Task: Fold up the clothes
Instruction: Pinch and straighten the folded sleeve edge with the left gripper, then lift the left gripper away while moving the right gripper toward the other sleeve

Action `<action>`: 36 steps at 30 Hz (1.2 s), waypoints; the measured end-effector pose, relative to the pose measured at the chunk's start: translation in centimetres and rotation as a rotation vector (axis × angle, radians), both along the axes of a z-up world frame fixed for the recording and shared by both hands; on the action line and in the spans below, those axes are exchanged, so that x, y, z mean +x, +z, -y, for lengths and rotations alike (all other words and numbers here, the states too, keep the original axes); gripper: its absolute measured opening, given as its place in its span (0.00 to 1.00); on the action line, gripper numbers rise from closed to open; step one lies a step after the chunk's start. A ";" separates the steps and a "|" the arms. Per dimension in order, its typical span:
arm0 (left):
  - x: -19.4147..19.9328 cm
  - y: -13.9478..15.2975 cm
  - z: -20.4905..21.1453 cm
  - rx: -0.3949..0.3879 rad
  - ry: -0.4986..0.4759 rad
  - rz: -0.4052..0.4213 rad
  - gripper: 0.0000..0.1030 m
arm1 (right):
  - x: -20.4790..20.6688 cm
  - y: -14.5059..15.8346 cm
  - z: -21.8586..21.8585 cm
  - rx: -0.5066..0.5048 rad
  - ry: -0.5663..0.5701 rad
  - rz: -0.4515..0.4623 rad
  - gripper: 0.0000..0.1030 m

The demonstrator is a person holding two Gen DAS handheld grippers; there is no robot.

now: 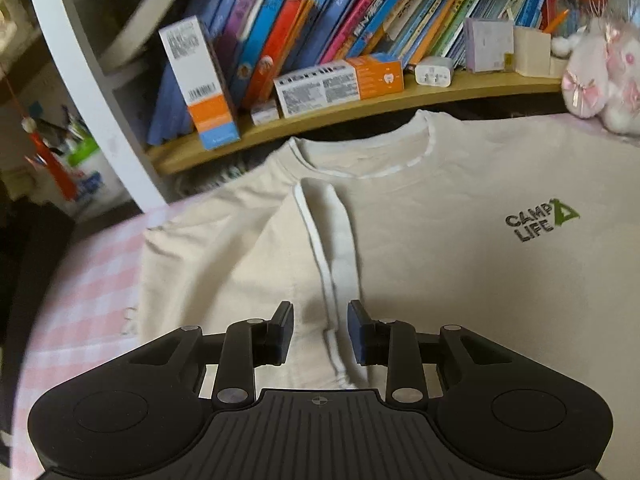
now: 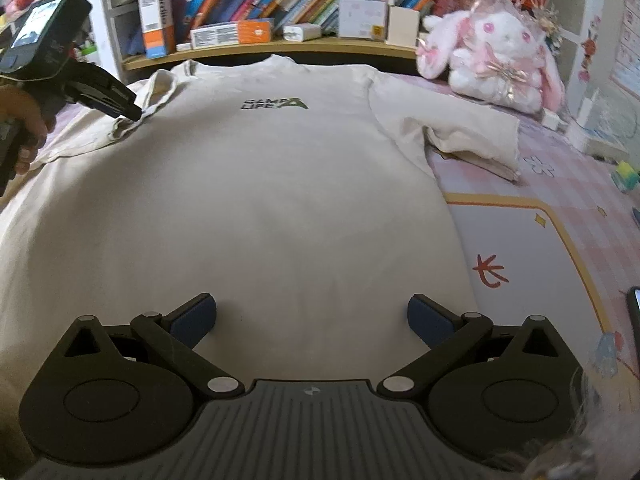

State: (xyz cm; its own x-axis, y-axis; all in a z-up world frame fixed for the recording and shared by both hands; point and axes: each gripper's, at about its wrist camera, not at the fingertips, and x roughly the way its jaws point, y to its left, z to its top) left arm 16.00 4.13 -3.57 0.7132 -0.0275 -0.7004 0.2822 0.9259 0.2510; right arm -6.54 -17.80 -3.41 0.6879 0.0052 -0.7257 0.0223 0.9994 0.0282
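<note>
A beige T-shirt [image 2: 256, 184] printed with "CAMP LIFE" lies front-up across a pink checked cloth [image 1: 92, 272], its collar toward a wooden shelf [image 1: 360, 112]. One sleeve [image 1: 240, 260] is folded in over the chest, its white-hemmed cuff edge running down the fabric; the other sleeve [image 2: 452, 132] lies spread out to the side. The left gripper [image 1: 320, 330] hangs over the folded sleeve, jaws parted a little with the hem line showing between them, the pads gripping nothing. The right gripper [image 2: 312, 316] hovers over the shirt's lower body with jaws spread wide and empty. A hand [image 2: 24, 124] holds the left tool at the frame's edge. Behind, leaning books [image 1: 340, 8] and 2 orange-and-white boxes [image 1: 340, 80] fill the shelf, and a pink-and-white plush rabbit [image 2: 496, 52] sits beside the spread sleeve.
</note>
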 end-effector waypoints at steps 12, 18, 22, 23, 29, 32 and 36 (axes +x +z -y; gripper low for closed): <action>-2.2 1.8 -1.8 -0.131 -0.009 0.057 0.02 | -0.1 -0.3 1.0 0.012 0.113 0.048 1.00; -2.0 -0.1 -0.9 -0.089 -0.091 -0.085 0.21 | 0.1 -0.2 1.3 0.017 0.134 0.051 1.00; -2.3 0.7 -1.4 -0.152 -0.082 -0.072 0.31 | 0.1 -0.2 1.4 0.018 0.143 0.053 1.00; -2.4 0.9 -1.6 -0.164 -0.074 -0.068 0.34 | 0.1 -0.2 1.4 0.018 0.144 0.053 1.00; -2.5 0.2 -1.3 -0.127 -0.068 -0.107 0.37 | 0.1 -0.2 1.3 0.016 0.147 0.051 1.00; -3.8 1.4 -1.6 -0.222 -0.058 -0.082 0.49 | 0.2 -0.2 1.3 0.015 0.149 0.047 1.00; -6.7 2.3 -1.7 -0.235 -0.053 -0.049 0.68 | 0.2 -0.2 1.2 0.011 0.155 0.043 1.00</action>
